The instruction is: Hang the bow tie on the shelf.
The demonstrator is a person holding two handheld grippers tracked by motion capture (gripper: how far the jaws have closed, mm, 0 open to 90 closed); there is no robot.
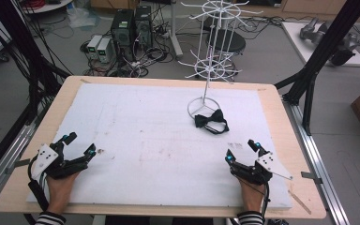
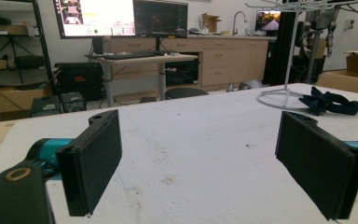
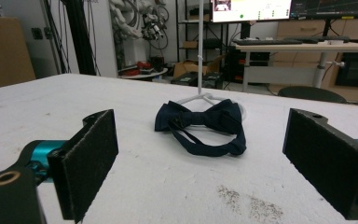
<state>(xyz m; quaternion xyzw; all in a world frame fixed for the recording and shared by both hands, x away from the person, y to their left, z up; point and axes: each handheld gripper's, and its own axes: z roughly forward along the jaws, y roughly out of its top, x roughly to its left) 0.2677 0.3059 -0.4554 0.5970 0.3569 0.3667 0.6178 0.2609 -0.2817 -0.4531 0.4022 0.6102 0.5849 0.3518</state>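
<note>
I am looking down on a wooden table covered by a white foam sheet (image 1: 136, 126). My left gripper (image 1: 78, 146) rests low at the near left edge of the sheet, its black padded jaws spread wide apart with nothing between them. My right gripper (image 1: 243, 151) sits at the near right edge, likewise released, jaws wide and empty. A dark navy fabric bow tie (image 1: 211, 121) with a looped neck strap lies flat on the sheet, right of centre and toward the far side, well apart from both grippers. It lies just beside, and seems to touch, the ring base of a white wire display stand (image 1: 207, 65) with tiers of radiating hooks. In the right gripper view the bow tie (image 3: 203, 125) lies straight ahead between the jaws, farther off. In the left gripper view it (image 2: 331, 101) appears far off at the right.
</note>
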